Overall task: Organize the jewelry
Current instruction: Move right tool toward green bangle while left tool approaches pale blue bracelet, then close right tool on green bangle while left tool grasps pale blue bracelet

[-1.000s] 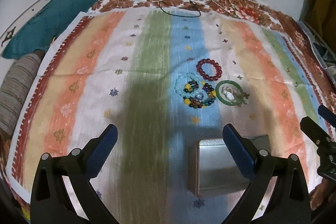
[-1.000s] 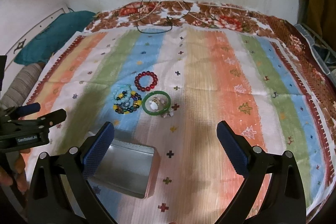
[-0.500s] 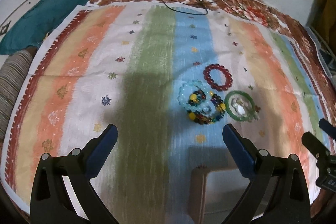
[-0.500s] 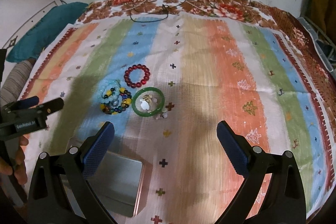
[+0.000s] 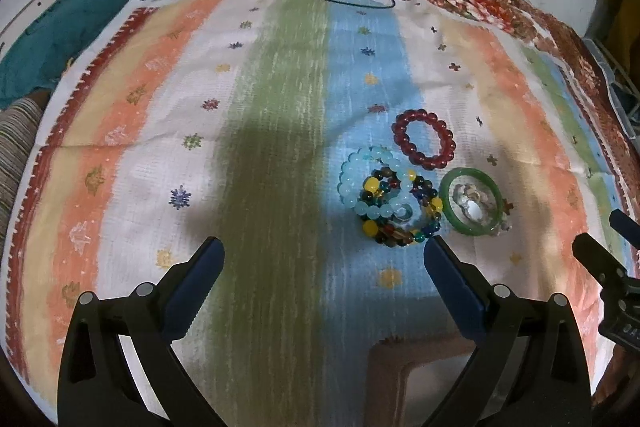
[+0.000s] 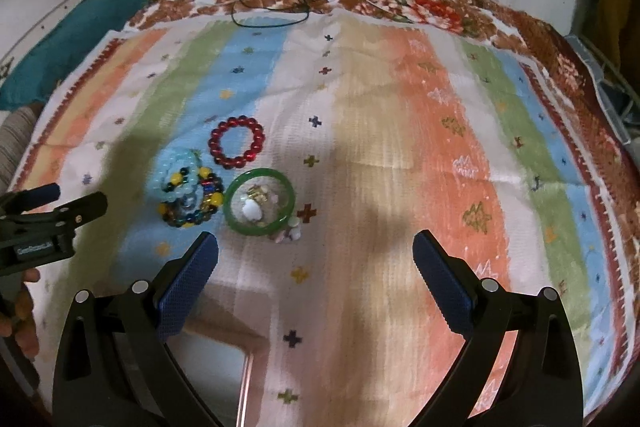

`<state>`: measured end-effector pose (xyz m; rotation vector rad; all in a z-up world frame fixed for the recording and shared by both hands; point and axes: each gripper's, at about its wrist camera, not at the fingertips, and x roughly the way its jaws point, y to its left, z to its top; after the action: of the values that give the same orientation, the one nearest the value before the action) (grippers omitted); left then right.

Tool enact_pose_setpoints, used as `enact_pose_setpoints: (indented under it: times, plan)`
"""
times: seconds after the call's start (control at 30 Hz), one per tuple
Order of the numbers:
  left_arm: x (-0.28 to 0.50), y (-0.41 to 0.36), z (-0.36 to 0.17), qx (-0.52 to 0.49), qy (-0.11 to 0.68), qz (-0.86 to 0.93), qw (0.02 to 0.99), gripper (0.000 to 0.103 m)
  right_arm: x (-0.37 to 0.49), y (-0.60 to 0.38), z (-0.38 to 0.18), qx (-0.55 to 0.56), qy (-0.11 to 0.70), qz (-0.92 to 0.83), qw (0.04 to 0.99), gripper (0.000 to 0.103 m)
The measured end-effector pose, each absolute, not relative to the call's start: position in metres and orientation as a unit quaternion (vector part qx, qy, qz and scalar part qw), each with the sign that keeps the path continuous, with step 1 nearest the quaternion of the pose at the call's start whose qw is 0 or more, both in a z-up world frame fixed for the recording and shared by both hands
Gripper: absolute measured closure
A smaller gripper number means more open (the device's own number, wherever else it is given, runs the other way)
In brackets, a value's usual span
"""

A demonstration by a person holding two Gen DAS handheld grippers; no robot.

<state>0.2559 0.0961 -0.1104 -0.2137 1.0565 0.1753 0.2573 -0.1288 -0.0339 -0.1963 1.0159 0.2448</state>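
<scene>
Left wrist view: we bring both claws, left and right, spread wide and empty, forward over the bed toward the bracelets; the tin slips to the bottom edge, so a first pick-up looks near.

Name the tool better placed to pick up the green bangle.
Probably right: the green bangle lies just ahead of the open right tool, by its left finger. The left tool is open too, but farther aside.
</scene>
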Motion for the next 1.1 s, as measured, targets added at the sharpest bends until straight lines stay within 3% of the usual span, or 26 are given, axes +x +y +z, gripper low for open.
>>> enact_pose_setpoints:
  times: [0.47,0.8,0.83,0.9,1.1]
  plan:
    - [0.279,0.102,-0.131,-0.099,0.518,0.076,0.846,0.006,0.291,-0.127,-0.06,-0.086,0.508,0.099,0.851,0.004]
    - [0.294,0.106,-0.148,-0.085,0.531,0.085,0.839,0.013,0.308,-0.122,-0.078,-0.085,0.524,0.096,0.842,0.005]
    - [0.296,0.107,-0.15,-0.087,0.532,0.088,0.838,0.014,0.309,-0.122,-0.079,-0.085,0.525,0.096,0.841,0.007]
    - [0.299,0.11,-0.153,-0.091,0.534,0.09,0.835,0.015,0.312,-0.118,-0.083,-0.092,0.53,0.102,0.837,0.032]
    - [0.31,0.114,-0.165,-0.085,0.544,0.093,0.83,0.02,0.319,-0.111,-0.088,-0.097,0.531,0.101,0.836,0.032]
